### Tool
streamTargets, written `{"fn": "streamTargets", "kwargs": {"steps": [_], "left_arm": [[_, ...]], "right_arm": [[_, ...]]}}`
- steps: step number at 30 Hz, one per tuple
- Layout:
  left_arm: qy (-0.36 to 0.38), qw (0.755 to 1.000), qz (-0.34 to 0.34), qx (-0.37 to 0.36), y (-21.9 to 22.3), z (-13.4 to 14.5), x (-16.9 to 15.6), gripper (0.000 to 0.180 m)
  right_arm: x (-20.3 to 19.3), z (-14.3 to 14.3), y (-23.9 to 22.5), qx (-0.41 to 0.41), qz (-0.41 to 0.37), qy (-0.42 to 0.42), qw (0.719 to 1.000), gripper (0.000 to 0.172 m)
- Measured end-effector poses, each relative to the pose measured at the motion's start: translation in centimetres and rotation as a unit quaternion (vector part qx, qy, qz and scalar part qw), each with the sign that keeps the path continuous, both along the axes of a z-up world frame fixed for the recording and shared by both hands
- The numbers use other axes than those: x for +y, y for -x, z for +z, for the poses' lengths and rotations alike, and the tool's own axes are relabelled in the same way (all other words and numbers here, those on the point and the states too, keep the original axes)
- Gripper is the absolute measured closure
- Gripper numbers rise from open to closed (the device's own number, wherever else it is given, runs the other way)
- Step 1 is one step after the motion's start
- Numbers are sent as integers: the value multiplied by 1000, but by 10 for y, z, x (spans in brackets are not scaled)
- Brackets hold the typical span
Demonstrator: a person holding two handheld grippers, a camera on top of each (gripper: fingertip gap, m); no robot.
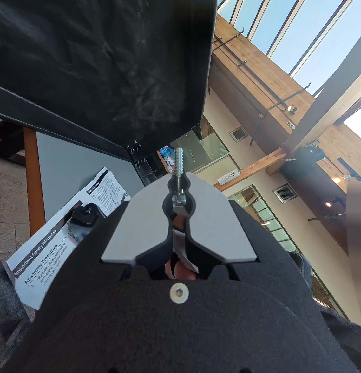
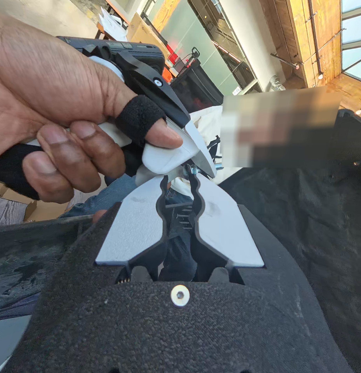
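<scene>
Between the left gripper's (image 1: 178, 177) grey fingers (image 1: 147, 218) sat a silver bolt (image 1: 178, 161), clamped at the shank just above its hex head, threaded end projecting forward past the fingertips. Both pads pressed against the shank; the head rested in the scalloped recess behind them.

Item, right gripper (image 2: 176, 177): fingers (image 2: 139, 220) stood narrowly apart with nothing pinched between them. Its right fingertip lay right at the head of the same bolt (image 2: 192, 169), seen here side-on in the other tool's clasp; whether tip and head actually met could not be told.

Item, a person's hand (image 2: 60, 113), a black wrap on one finger, squeezing the white trigger of the left gripper.

Item, surroundings in the left wrist view: a large black panel (image 1: 95, 60) overhead and close ahead, a cluster of small screws at its corner joint (image 1: 134, 146); below it a grey counter (image 1: 78, 161) with an orange-wood edge, bearing a printed instruction sheet (image 1: 60, 238) and a black knob-shaped fitting (image 1: 85, 214) lying on the sheet.

Item, surroundings in the right wrist view: rough black fabric (image 2: 296, 232) to the right, blue denim below, cardboard boxes and glass partitions well beyond.
</scene>
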State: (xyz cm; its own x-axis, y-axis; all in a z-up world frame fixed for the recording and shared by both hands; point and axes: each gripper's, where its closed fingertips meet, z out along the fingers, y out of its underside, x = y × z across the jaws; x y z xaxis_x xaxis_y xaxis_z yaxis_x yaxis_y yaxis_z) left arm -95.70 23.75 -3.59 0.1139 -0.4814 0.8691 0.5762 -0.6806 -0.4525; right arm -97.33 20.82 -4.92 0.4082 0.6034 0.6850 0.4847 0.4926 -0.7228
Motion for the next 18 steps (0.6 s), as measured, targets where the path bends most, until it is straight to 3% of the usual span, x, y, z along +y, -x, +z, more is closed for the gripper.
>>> {"fn": "streamTargets", "kwargs": {"steps": [8,18], "left_arm": [[34,999,-29,1,-42,-22,40,174],[58,998,0,8,-40,-42,84,174]], "right_arm": [[52,-17,-41,21,-66,52,996,150],[91,-39,-48,8,-73,89,993,153]]}}
